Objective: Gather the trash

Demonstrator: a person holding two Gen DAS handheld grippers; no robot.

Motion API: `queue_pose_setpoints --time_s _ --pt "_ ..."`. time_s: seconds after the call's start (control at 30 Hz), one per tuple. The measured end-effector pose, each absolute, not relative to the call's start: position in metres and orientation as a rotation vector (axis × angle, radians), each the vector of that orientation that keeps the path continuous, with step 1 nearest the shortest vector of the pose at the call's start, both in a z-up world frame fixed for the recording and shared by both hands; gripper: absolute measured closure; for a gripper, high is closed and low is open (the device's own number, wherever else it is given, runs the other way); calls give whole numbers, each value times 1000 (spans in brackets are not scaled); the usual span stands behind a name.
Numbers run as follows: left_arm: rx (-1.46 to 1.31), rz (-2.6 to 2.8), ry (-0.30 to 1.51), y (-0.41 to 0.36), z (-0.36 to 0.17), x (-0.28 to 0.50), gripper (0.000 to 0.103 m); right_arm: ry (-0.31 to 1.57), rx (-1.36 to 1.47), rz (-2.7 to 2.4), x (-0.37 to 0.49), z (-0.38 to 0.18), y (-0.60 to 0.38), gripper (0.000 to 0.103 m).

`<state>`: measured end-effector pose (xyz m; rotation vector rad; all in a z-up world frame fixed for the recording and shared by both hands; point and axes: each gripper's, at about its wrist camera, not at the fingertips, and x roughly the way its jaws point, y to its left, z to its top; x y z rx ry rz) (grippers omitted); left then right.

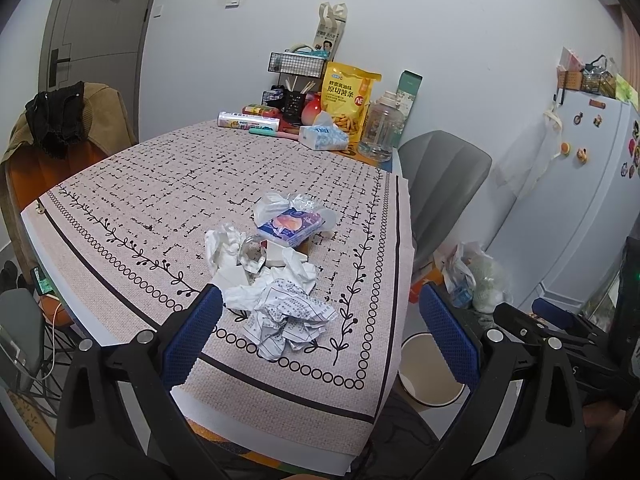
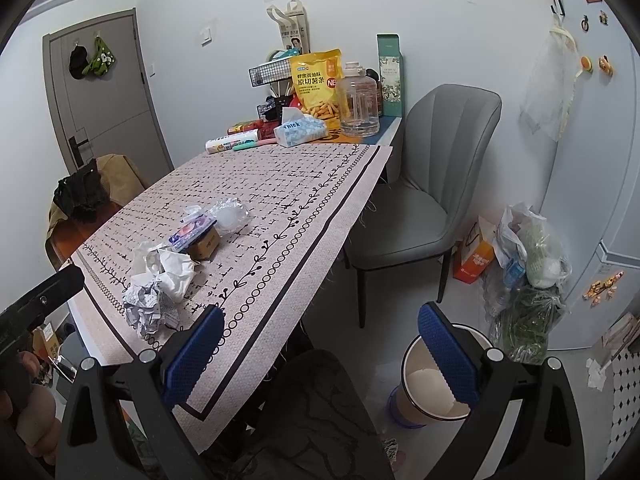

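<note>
A surface (image 1: 120,184) covered by a patterned cloth is filling most of both views, with a grey chair (image 2: 432,184) standing just beside its far right corner and a white fridge (image 1: 580,200) standing further right. On the floor below the surface's near right corner a round bin (image 2: 436,384) is sitting open, pale inside. Near the fridge a heap of plastic bags (image 2: 528,248) is lying on the floor. At the far end of the surface a yellow snack bag (image 1: 347,96) is leaning upright, a clear jar (image 1: 380,128) is standing to its right, and a tissue pack (image 1: 322,136) is lying in front of them. The trash is lying in a loose pile near the front edge of the surface: a crumpled printed paper (image 1: 288,320) is nearest, crumpled white tissues (image 1: 224,248) are touching it just behind, and a blue and purple packet (image 1: 290,226) is resting on a small box at the far side of the pile, with clear wrapping beside it. The left gripper (image 1: 320,336) is hovering over the near edge with its blue fingers (image 1: 192,336) spread wide on either side of the printed paper, holding nothing. The right gripper (image 2: 320,356) is hanging off the surface's right edge, above the floor, its fingers (image 2: 448,356) also wide apart and gripping nothing, the right one overlapping the bin in view.
</note>
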<state>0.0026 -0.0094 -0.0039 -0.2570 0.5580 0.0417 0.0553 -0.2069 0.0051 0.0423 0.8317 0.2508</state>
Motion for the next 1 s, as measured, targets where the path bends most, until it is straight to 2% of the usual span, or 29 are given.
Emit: queue_pose_setpoints --time_s 0.47,0.73,1.0 --pt "-270 48 545 1 -8 -1 6 820 18 229 66 2 -201 8" --pt "-323 95 619 29 -32 9 7 833 28 358 83 -8 -181 8" --pt "-330 69 704 18 -58 34 8 898 65 422 89 -30 -176 8"
